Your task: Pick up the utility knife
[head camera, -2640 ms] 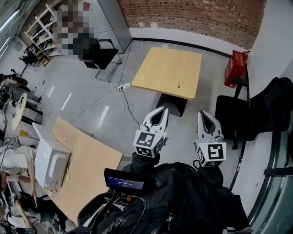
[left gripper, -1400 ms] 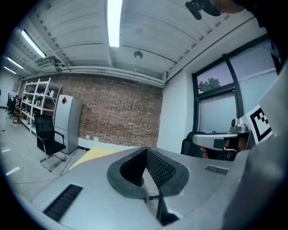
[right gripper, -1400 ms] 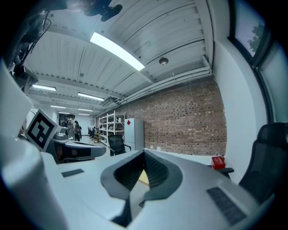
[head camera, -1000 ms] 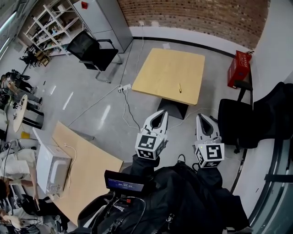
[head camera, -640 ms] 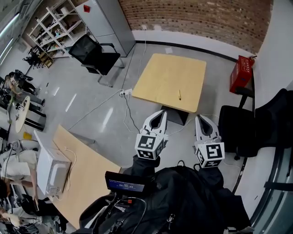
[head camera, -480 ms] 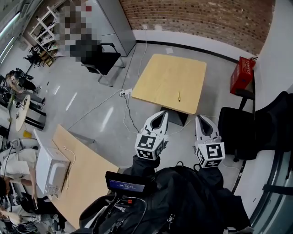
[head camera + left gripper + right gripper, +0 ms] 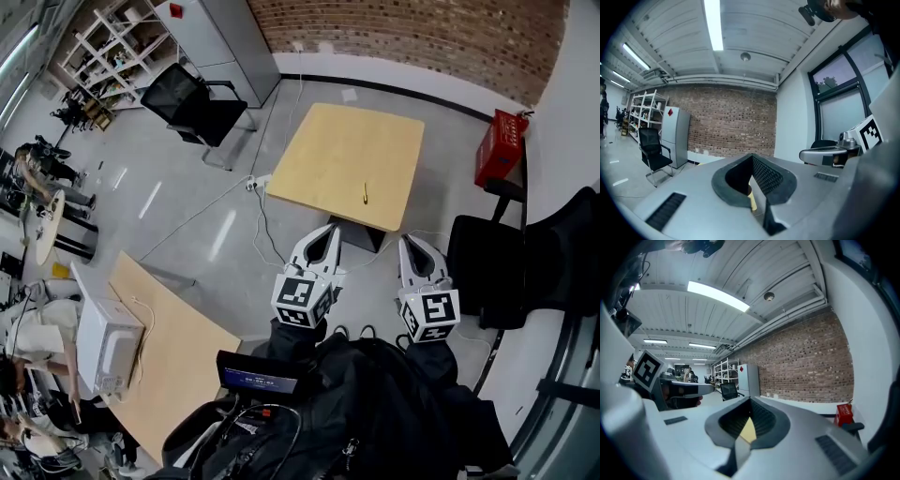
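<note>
The utility knife [image 7: 365,195] is a small yellow sliver lying near the right edge of a square wooden table [image 7: 328,155], out ahead of me in the head view. My left gripper [image 7: 329,231] and right gripper [image 7: 413,242] hover side by side in the air short of the table's near edge, well apart from the knife. Both point toward the table. Each has its jaws shut tip to tip with nothing held. In both gripper views only a strip of the table's wood [image 7: 751,200] [image 7: 747,430] shows through the loop of the closed jaws; the knife is hidden there.
A black chair [image 7: 199,101] stands far left of the table, another [image 7: 492,267] to my right, with a red box [image 7: 500,148] by the wall. Cables and a power strip [image 7: 258,181] lie on the floor. A second table [image 7: 178,352] holds a white appliance [image 7: 106,339].
The head view has shifted slightly, so the table and knife sit a little lower in the picture. Both grippers keep the same shut pose side by side.
</note>
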`<state>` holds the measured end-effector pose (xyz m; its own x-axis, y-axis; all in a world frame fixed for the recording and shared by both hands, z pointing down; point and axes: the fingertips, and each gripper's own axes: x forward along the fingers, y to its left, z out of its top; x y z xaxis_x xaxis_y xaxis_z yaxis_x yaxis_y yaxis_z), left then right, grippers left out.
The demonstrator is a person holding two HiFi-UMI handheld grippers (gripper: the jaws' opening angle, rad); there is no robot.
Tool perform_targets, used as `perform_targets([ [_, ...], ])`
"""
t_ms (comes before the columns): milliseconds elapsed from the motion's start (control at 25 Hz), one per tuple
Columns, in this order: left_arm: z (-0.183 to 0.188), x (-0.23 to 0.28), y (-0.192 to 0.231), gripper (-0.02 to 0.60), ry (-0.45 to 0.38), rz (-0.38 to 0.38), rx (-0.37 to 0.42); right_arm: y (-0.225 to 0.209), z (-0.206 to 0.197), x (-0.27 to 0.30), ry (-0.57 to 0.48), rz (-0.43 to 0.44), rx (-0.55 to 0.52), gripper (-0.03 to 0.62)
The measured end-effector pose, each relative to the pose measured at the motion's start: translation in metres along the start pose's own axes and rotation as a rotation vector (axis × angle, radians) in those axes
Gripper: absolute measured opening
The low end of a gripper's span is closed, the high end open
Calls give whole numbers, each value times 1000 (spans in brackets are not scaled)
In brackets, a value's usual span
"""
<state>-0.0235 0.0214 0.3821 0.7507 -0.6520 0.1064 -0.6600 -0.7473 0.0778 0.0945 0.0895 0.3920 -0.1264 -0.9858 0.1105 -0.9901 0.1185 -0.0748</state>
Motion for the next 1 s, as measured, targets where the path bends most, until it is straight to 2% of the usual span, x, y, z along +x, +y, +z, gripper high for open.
perform_targets([
  [280, -4, 8, 9, -2, 6, 9, -21, -3, -9, 10, 17, 2, 16, 5],
  [640, 8, 48, 20, -2, -11, -47, -44, -26, 0, 37, 5, -39, 9, 5],
  [1000, 9, 95, 74, -2, 24, -56, -55, -32, 8, 106, 20, -42, 7, 5],
])
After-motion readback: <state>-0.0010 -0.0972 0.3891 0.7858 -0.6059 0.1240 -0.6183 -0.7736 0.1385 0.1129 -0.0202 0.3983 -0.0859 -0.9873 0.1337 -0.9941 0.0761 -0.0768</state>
